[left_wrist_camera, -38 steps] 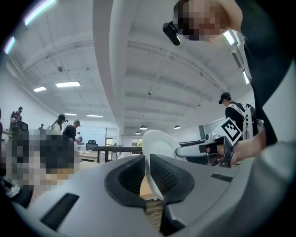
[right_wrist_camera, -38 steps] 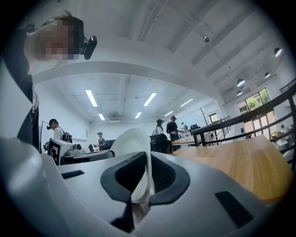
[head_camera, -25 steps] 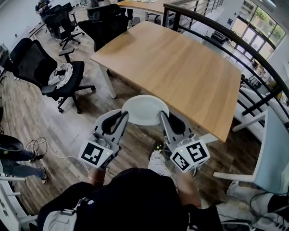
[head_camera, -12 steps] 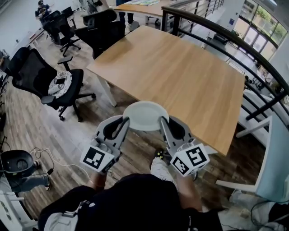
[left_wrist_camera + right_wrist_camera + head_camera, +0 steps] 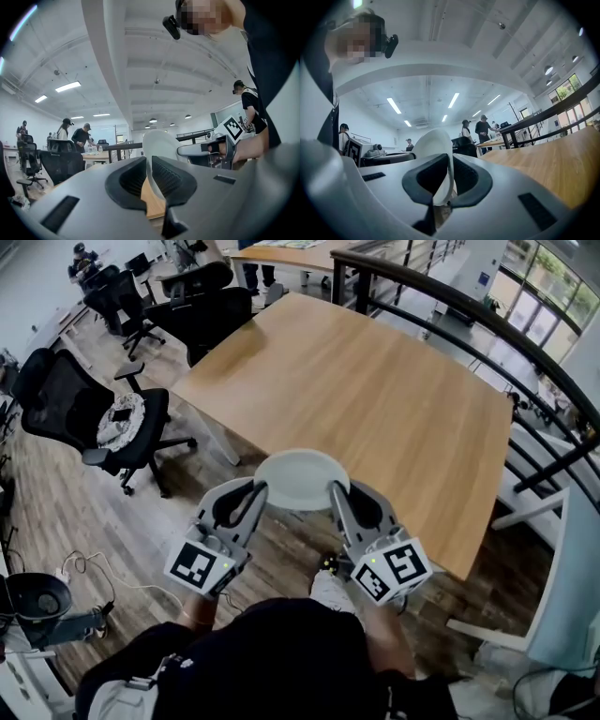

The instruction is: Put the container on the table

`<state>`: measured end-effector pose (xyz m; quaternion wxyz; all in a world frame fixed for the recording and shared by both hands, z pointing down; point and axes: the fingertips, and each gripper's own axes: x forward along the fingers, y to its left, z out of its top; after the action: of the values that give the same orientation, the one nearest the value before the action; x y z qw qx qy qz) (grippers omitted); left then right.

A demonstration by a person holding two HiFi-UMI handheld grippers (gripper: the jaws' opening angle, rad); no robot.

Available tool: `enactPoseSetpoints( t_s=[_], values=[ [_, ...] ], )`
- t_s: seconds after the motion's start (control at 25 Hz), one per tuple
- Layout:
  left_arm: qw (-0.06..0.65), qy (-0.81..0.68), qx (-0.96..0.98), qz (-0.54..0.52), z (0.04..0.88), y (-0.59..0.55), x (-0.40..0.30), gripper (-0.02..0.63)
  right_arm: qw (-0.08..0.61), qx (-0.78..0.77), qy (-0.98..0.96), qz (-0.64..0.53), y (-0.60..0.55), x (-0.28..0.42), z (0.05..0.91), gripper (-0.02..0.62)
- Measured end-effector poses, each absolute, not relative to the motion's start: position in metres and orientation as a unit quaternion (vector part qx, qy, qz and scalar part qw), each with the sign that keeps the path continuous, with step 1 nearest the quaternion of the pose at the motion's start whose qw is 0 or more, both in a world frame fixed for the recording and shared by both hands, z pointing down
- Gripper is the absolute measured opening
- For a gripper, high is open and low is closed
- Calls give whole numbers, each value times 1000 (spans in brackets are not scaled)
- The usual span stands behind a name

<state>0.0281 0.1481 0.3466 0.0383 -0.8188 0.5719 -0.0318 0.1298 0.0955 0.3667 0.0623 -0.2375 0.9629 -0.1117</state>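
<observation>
as left tongs [image 5: 262, 489] and right tongs [image 5: 334, 489] advance, container [image 5: 302, 478] nears table [image 5: 375, 390] edge.

The left gripper [image 5: 260, 489] and right gripper [image 5: 335, 489] have carried the container [image 5: 301, 476] forward until it overlaps the table [image 5: 375, 399] edge.

This is an open-plan office. A large wooden bench [image 5: 375, 399] stands on a plank floor [image 5: 56, 502], with black swivel chairs [image 5: 94, 413] on castors beside it. Cables [image 5: 89, 563] trail across the floor. A black railing [image 5: 363, 285] runs along one side, with tall windows [image 5: 542, 294] beyond. Strip lights [image 5: 68, 86] line the white ceiling, and people [image 5: 86, 136] stand at a far desk [image 5: 96, 156].
</observation>
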Motion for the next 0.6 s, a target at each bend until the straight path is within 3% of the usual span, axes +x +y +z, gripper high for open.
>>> enactPoseSetpoints(
  t_s=[0.6],
  values=[
    [38, 593, -804, -40, 334, 51, 27, 41, 56, -217, 969, -101, -2, 129, 349, 23]
  ],
)
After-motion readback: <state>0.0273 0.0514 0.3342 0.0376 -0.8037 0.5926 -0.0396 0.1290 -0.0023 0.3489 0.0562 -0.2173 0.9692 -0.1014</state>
